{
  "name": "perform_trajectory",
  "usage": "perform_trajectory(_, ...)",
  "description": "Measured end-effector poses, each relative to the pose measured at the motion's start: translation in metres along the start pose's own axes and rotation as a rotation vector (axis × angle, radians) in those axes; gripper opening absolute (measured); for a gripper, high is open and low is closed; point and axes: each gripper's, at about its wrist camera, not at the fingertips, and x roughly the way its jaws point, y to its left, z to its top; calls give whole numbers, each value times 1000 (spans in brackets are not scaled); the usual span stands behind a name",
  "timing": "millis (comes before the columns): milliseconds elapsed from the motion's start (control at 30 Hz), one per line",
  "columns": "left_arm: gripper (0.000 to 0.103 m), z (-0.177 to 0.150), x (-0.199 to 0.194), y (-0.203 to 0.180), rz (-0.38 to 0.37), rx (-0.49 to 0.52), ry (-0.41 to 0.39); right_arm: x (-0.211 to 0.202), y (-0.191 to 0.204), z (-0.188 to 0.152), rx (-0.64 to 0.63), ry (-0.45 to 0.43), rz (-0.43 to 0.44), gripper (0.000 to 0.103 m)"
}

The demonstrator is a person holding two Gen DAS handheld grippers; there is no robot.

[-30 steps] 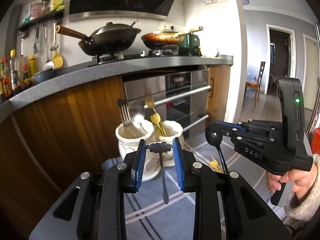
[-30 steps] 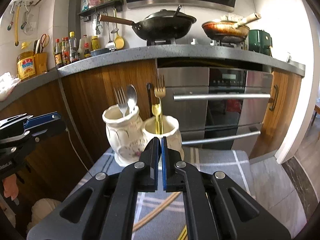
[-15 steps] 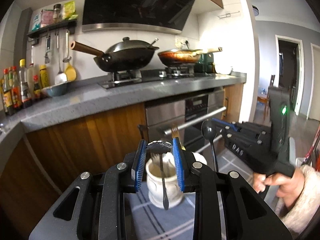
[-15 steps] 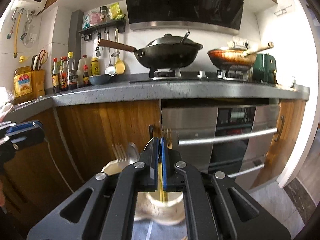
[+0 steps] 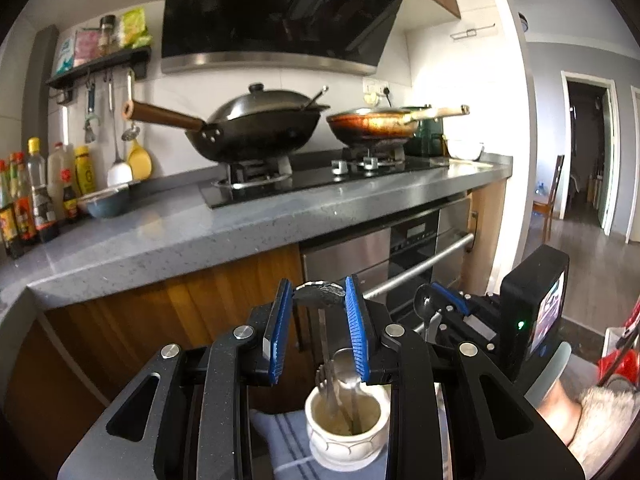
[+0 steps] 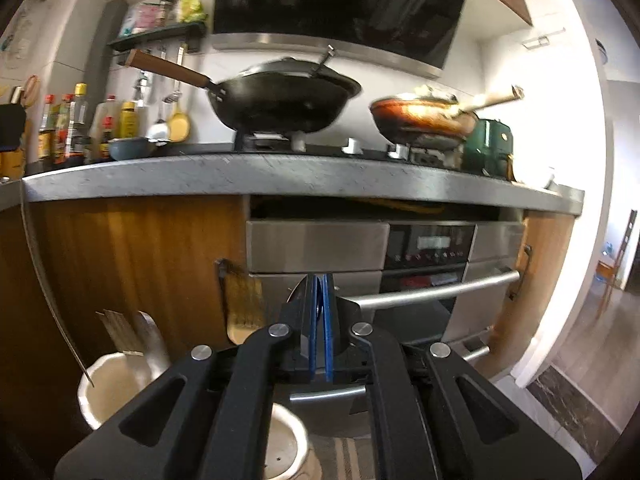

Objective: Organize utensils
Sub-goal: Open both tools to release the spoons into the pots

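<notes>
My left gripper (image 5: 319,300) is shut on the bowl of a silver spoon (image 5: 319,295), whose handle hangs down over a white ceramic holder (image 5: 346,428) that has a fork and spoon in it. My right gripper (image 6: 319,312) is shut on a dark spoon (image 5: 425,307), seen at the right of the left wrist view. In the right wrist view two white holders stand below: the left holder (image 6: 105,388) with silver forks and the right holder (image 6: 285,448), with a gold utensil (image 6: 242,312) standing behind them.
A grey counter (image 5: 240,228) carries a black wok (image 5: 256,128), a frying pan (image 5: 380,124) and sauce bottles (image 5: 36,196). An oven with a steel bar handle (image 6: 432,292) faces me. The holders stand on a grey striped cloth (image 5: 284,440).
Both grippers rose and moved in over the holders. The left spoon's handle now hangs above the white holder; the right gripper now sits above the two holders.
</notes>
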Motion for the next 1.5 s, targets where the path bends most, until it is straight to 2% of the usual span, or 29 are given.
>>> perform_trajectory(133,29,-17,20,-5,2,-6,39,15,0,-20,-38,13,-38,3)
perform_trajectory(233,29,-31,34,-7,9,-9,77,20,3,-32,-71,20,-26,3)
perform_trajectory(367,29,-50,49,-6,41,-12,124,17,7,-43,-85,34,41,3)
perform_trajectory(567,29,-72,63,-7,63,-22,170,12,1,-55,-25,91,153,3)
perform_trajectory(733,29,-83,69,-9,67,-32,185,11,-1,-59,10,129,203,3)
perform_trajectory(1100,29,-82,72,2,78,-60,198,16,-2,-63,27,171,205,3)
perform_trajectory(1167,29,-81,73,5,79,-66,204,16,-2,-62,30,180,202,7)
perform_trajectory(1300,29,-82,75,6,83,-67,220,15,-6,-63,53,194,217,30)
perform_trajectory(1500,29,-84,74,11,72,-91,228,-6,-13,-63,97,192,219,40)
